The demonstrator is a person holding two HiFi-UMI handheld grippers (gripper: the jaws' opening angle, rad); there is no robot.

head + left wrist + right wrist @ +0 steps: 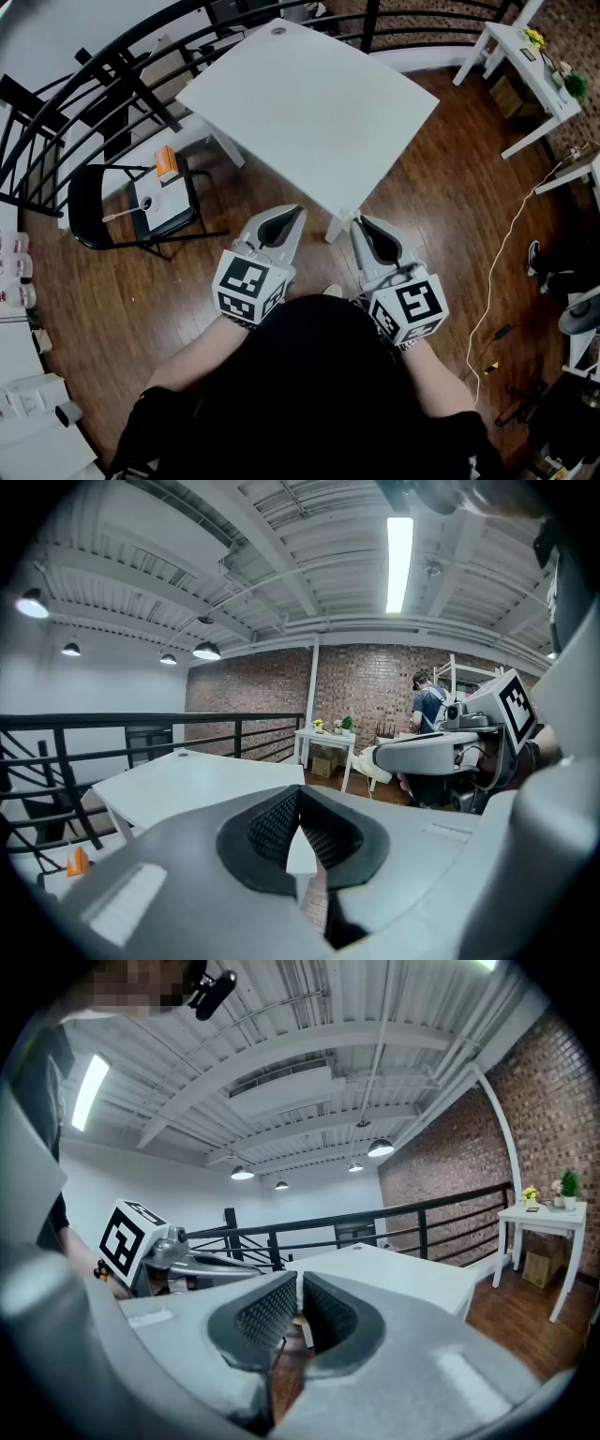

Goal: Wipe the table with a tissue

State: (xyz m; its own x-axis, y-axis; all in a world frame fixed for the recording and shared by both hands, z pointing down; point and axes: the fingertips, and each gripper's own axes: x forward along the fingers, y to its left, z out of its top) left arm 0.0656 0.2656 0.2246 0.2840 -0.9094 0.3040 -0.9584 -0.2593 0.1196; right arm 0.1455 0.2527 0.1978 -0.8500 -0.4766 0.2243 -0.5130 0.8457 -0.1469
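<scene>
Left of the counter [309, 103], a black chair [86, 208] is being used as a side stand. What looks like a white tray [159, 202] and a small orange thing [166, 161] are being carried on its seat, probably so that the counter top is being left free for wiping. No tissue is being shown in any view. None is lying on the bare white counter top, and whether one is lying on that tray cannot be told.

At the counter's near corner, the left gripper [292, 217] is being held just short of the edge and pointed toward the top. Its fingers [270, 829] are being pressed together at the tips, with nothing gripped between them. Just right of that same corner, the right gripper [362, 225] is being held in the same way. Its fingers [261, 1321] are drawn in to a thin slit and are likewise holding nothing.

Both are being carried close to the person's body, level with each other. This reads as a ready stance and not a wiping one, so the task is being judged as not yet begun: a tissue is first being needed in one set of fingers.

Right of the counter, a pale cable [511, 246] is being left trailing over the wooden floor, well apart from the counter's legs.
</scene>
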